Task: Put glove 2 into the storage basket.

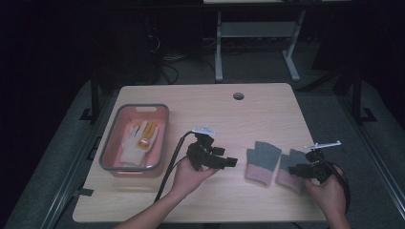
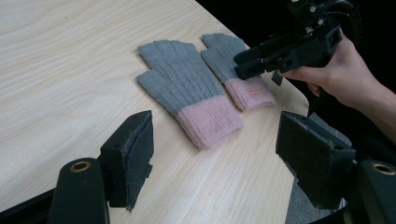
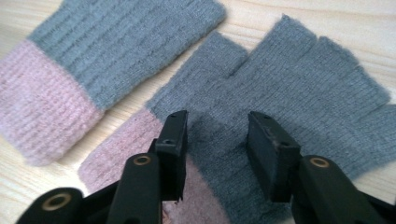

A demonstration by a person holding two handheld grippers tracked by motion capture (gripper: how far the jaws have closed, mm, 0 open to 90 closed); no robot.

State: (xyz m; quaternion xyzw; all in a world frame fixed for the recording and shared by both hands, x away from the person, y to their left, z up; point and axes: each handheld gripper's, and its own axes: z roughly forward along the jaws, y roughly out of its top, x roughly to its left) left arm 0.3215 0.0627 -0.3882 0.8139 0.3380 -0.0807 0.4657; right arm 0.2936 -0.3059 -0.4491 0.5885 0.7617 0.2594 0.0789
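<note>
Two grey fingerless knit gloves with pink cuffs lie flat, side by side, on the wooden table. The left glove (image 1: pixel 261 160) (image 2: pixel 182 79) (image 3: pixel 107 51) lies free. My right gripper (image 1: pixel 292 170) (image 3: pixel 217 126) (image 2: pixel 243 63) hovers low over the right glove (image 1: pixel 290 168) (image 3: pixel 299 79) (image 2: pixel 229 53), near where grey meets pink. Its jaws stand apart and the pads do not press the knit. My left gripper (image 1: pixel 230 162) (image 2: pixel 215 126) is held left of the gloves and points toward them, open with nothing between its jaws.
A pink bin with a grey rim (image 1: pixel 114 143) stands at the table's left and holds a white work glove with yellow-orange parts (image 1: pixel 138 140). A cable hole (image 1: pixel 238 96) sits near the far edge. The right glove lies close to the table's right edge.
</note>
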